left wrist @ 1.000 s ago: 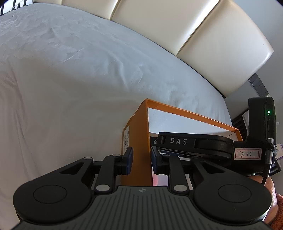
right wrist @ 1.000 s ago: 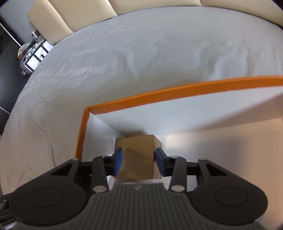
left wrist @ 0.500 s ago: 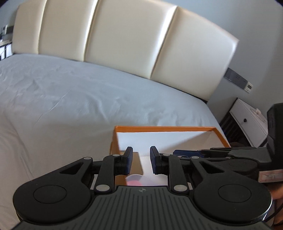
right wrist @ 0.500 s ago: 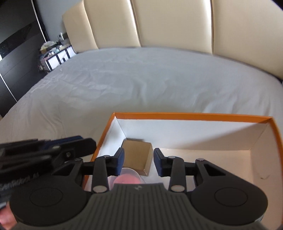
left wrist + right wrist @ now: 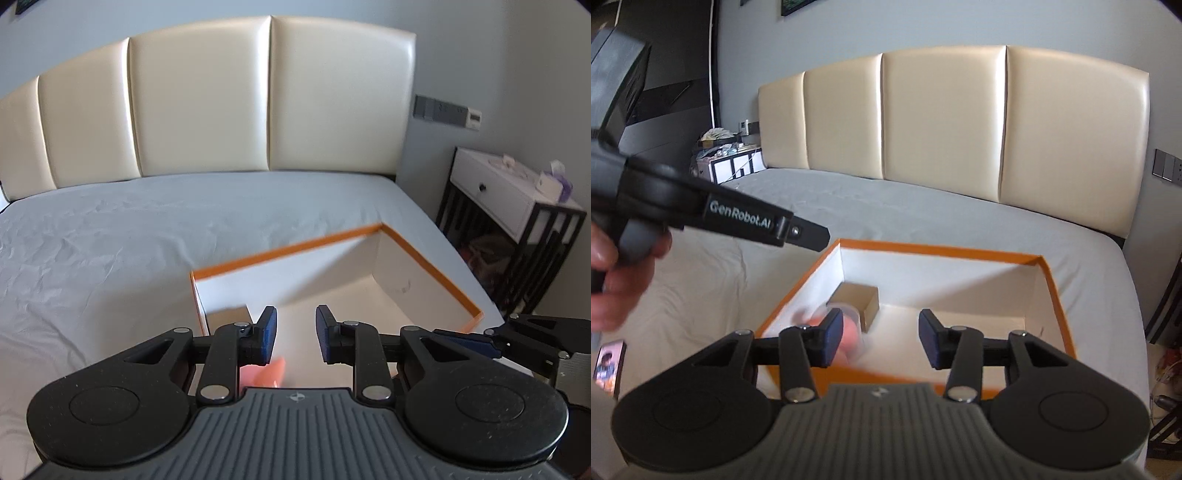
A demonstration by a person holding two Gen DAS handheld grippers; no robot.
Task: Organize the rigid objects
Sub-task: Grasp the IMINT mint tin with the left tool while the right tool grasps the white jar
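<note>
Both grippers have come up and back out of the orange box since a second ago, and both now hang over it with nothing in them.

On the left, the left gripper [image 5: 295, 334] has let go of the box wall; its jaws have just been opening a little, and they stand apart with only air between them. The orange box [image 5: 1049, 273] sits open on the grey bed [image 5: 110, 236], near the bed's right edge. Inside, a small brown box [image 5: 860, 297] lies in the far left corner, and a blurry pink thing [image 5: 849, 338] lies just in front of it. On the right, the right gripper [image 5: 879, 341] has dropped the brown box; its jaws have just been opening, wide apart and empty. A hand [image 5: 613, 280] holds the left gripper's handle.
</note>
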